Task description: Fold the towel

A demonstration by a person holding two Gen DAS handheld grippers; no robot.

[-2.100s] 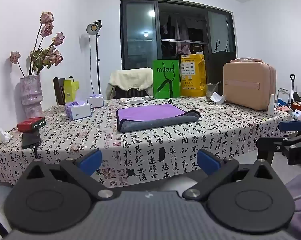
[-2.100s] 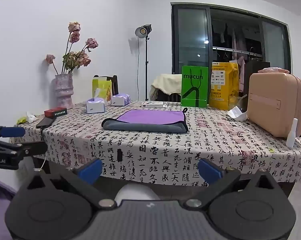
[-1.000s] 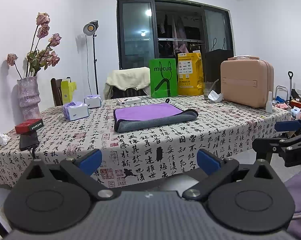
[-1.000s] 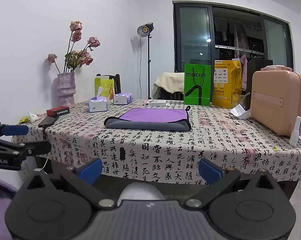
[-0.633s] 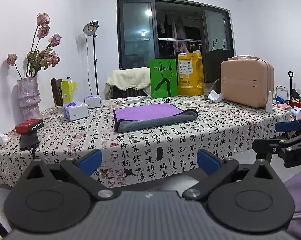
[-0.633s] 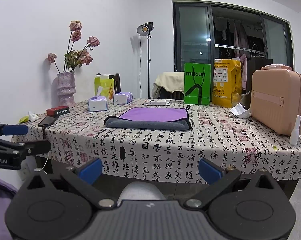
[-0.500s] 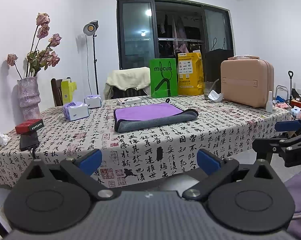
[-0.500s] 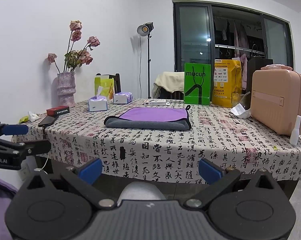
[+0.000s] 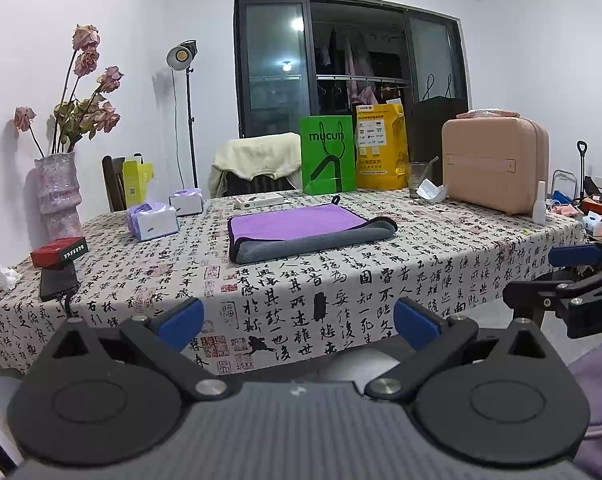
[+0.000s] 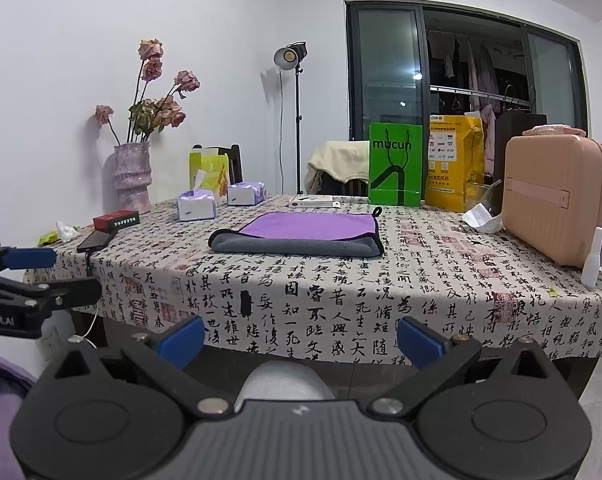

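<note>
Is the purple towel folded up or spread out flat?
Folded. The towel lies on the table doubled over: the gray side wraps around its near edge, with the purple face on top.

Very little is different. Over the last two seconds both claws drew back a touch from the counter (image 9: 453,248) and levelled out, so the folded purple and grey towel (image 9: 307,232) now sits slightly lower and smaller in the left wrist view than it did at the start. In the last second nothing shifted; the left claw (image 9: 299,320) and right claw (image 10: 301,340) hang with jaws wide apart, just as before.
</note>
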